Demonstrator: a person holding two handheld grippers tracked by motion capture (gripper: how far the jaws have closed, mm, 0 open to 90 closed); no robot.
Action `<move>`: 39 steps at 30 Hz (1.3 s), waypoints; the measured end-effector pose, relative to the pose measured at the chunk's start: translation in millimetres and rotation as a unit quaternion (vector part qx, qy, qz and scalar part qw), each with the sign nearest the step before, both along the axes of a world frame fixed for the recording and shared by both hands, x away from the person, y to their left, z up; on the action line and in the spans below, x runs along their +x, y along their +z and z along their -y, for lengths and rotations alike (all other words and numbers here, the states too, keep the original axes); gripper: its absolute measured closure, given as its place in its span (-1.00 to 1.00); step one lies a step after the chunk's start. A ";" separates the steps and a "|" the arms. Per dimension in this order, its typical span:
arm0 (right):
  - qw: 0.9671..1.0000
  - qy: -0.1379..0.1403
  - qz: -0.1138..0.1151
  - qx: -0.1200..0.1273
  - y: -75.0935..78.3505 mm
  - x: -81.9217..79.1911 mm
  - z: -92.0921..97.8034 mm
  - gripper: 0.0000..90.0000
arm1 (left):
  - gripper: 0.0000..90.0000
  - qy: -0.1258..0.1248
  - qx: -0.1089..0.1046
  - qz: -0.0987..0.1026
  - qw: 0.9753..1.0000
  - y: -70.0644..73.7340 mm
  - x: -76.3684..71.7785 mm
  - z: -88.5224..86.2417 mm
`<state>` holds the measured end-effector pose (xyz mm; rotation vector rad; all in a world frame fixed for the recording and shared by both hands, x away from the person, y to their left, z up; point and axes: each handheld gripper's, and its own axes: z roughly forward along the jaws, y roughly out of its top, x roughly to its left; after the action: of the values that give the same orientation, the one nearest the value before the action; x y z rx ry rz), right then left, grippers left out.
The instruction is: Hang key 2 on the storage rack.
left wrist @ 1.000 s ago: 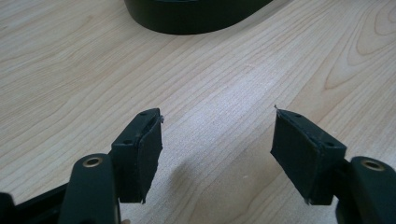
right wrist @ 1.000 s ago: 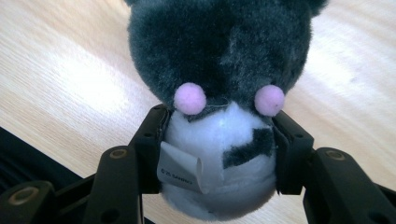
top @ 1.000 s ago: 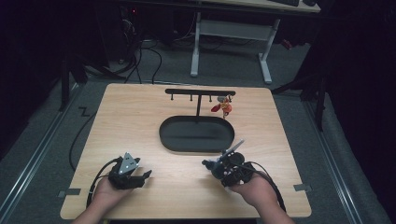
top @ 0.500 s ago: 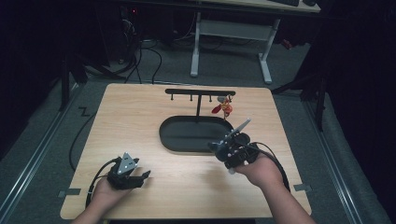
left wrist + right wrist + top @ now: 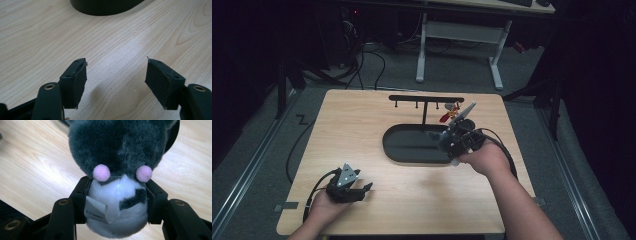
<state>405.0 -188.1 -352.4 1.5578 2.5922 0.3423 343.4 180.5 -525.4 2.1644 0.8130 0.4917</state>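
right tool [image 5: 447, 137] with plush toy [image 5: 117, 170], now farther forward

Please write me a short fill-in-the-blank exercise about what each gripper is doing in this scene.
1. The right gripper is shut on a grey and white ____ toy.
2. The left gripper rests with its fingers ____ and nothing between them.
3. The black oval ____ lies on the wooden table.

Missing words: plush; open; tray

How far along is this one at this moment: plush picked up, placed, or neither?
Picked up: the right gripper is clamped on a grey-and-white plush toy, held by the black tray's right end. Not yet placed: the tray looks bare. The left gripper rests open on the table, holding nothing.
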 end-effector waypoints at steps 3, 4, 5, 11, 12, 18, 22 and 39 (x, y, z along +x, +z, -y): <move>1.000 0.003 0.006 -0.001 8.3 10.0 -4.0 0.08 | -0.26 -0.001 0.001 -0.002 1.000 -0.1 0.6 0.2; 1.000 0.000 0.008 -0.001 10.7 12.9 -5.6 0.08 | -0.26 -0.001 0.002 -0.002 1.000 -0.1 0.6 0.2; 1.000 0.000 0.008 -0.002 12.9 15.2 -6.5 0.08 | -0.26 -0.002 0.003 -0.001 1.000 -0.1 0.4 0.2; 1.000 -0.005 0.013 -0.001 25.9 32.3 -12.6 0.08 | -0.26 -0.003 0.002 0.000 1.000 0.0 0.7 -0.3; 1.000 -0.003 0.014 -0.005 28.2 35.5 -13.5 0.08 | -0.26 -0.003 0.002 0.000 1.000 0.1 0.7 -0.3; 1.000 -0.011 0.021 -0.009 37.8 46.1 -14.7 0.08 | -0.26 -0.005 0.004 0.001 1.000 0.4 0.0 -0.8; 0.999 -0.019 0.027 -0.015 44.0 49.8 -14.9 0.08 | -0.26 -0.006 0.005 0.002 1.000 0.8 -0.5 -1.1; 0.999 -0.030 0.007 -0.034 2.6 57.7 -15.9 0.07 | -0.26 -0.010 0.007 -0.002 1.000 -0.6 -1.1 0.8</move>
<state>462.7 -172.2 -349.9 1.6008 2.5136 0.2568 342.3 179.7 -526.0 2.1840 0.7922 0.4851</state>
